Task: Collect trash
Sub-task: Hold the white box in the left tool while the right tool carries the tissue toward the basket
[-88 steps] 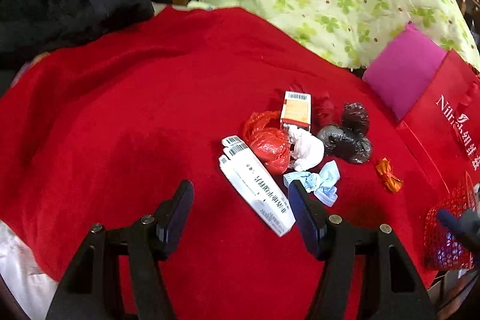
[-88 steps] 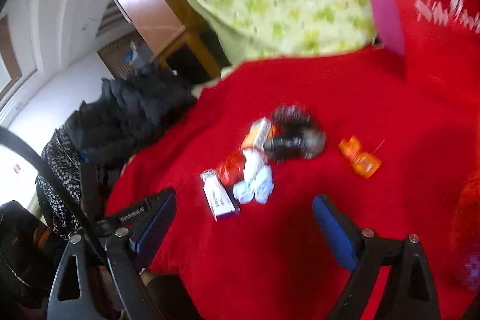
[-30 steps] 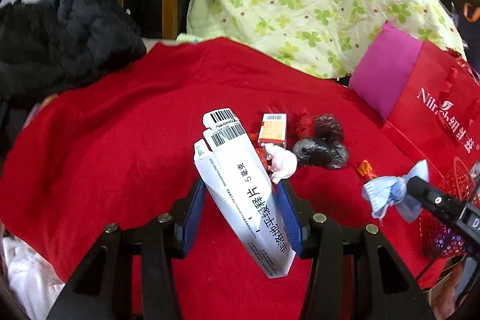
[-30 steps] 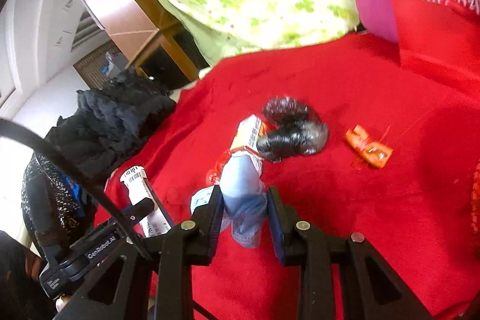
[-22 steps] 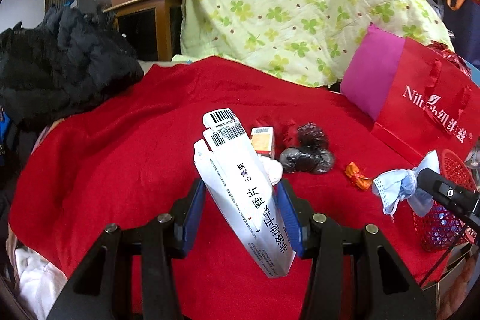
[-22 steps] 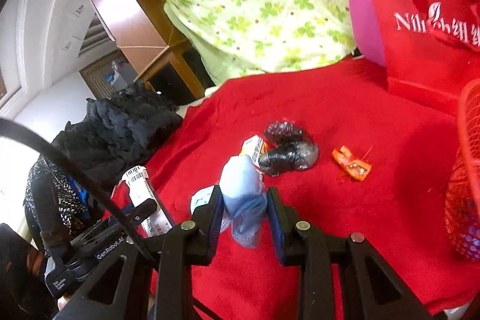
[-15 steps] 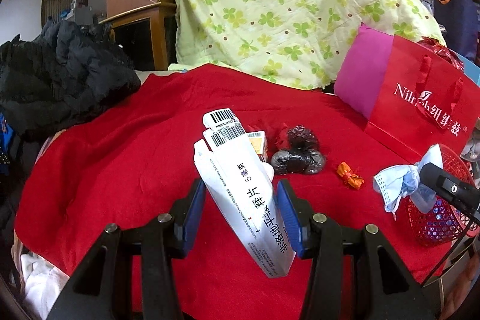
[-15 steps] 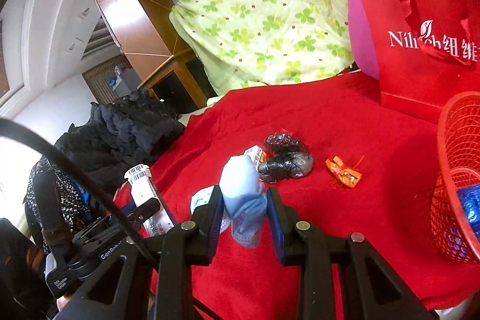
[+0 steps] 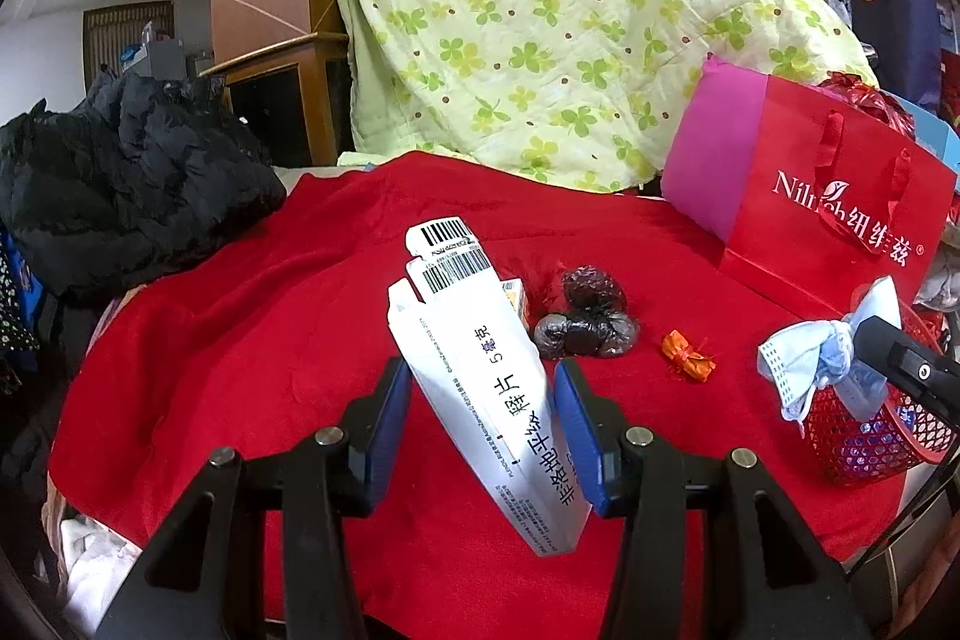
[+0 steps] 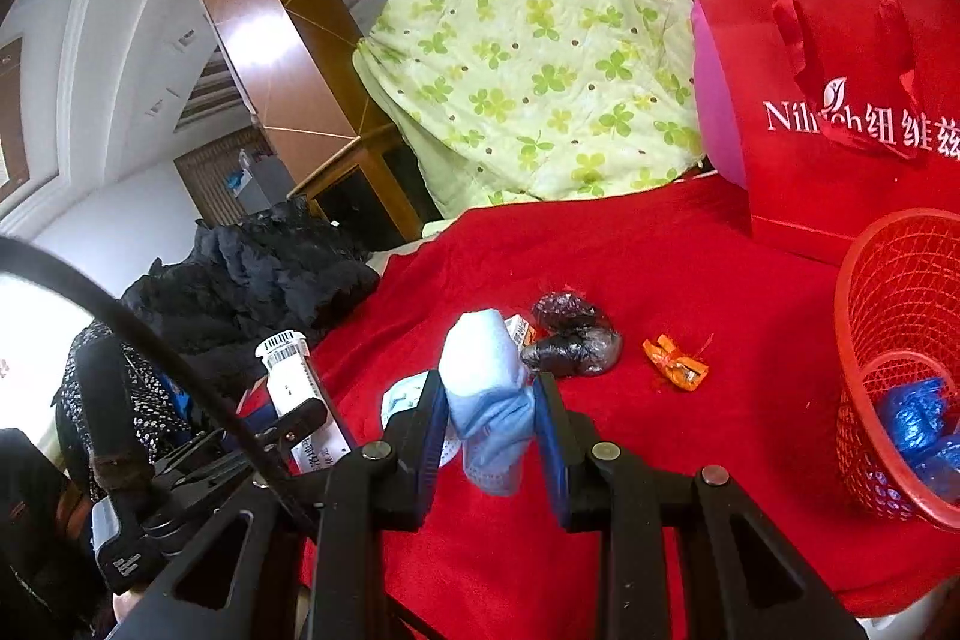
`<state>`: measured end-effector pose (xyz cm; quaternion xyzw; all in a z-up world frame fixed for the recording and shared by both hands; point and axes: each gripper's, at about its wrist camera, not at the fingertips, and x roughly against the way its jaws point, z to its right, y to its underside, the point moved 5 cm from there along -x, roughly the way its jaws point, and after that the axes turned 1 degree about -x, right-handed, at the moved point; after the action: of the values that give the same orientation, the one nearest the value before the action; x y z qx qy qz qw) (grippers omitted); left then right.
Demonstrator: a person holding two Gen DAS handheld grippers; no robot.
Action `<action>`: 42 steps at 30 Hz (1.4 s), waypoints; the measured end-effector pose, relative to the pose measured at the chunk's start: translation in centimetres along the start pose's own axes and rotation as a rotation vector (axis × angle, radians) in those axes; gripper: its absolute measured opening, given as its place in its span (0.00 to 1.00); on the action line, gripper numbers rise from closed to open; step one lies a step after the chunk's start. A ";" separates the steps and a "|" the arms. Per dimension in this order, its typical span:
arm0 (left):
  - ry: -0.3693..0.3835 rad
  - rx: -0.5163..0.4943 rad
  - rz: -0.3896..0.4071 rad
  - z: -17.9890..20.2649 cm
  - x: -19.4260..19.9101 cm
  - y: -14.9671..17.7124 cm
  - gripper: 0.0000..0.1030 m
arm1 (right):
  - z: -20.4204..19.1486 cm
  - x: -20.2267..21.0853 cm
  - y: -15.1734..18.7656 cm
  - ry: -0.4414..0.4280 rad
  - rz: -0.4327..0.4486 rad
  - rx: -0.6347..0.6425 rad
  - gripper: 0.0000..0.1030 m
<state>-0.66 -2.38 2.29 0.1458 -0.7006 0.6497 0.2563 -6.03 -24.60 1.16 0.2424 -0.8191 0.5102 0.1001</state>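
Trash spread over a red blanket (image 9: 240, 340), some of it lifted off. Far left: a heap of black clothing (image 9: 126, 184) at the blanket's edge. Left of centre: left gripper (image 9: 482, 400) clamped on a long white medicine box (image 9: 480, 364), jaws partway apart to the box's width, blue pads pressing its sides, box tilted with the barcode end up and away, clear of the blanket. Just past the box, far side: a small orange-and-white carton (image 9: 516, 301), mostly hidden, then a cluster of dark crumpled bags (image 9: 585, 322) lying on the blanket. Right of those, apart from them: an orange wrapper (image 9: 687, 353). Further right: right gripper (image 10: 491, 415) pinched tight on a crumpled pale blue face mask (image 10: 486, 388), held in the air near a red mesh basket (image 10: 888, 280) with blue scraps (image 10: 918, 418) inside. Far right, behind the basket: a red gift bag (image 9: 840, 214) standing upright, and a green clover-print quilt (image 9: 540, 28) draped at the back.
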 end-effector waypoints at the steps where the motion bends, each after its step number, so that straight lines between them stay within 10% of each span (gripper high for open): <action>1: -0.002 -0.002 0.002 0.1 0.2 0.0 0.49 | -0.1 0.2 0.0 -0.003 0.004 0.002 0.30; 42: 0.023 -0.186 0.067 8.8 3.0 -0.6 0.50 | 2.6 8.0 -1.4 0.051 0.164 0.038 0.30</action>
<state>-4.34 -10.77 4.19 0.0906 -0.7594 0.5916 0.2551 -12.09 -29.73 4.36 0.1632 -0.8237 0.5380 0.0742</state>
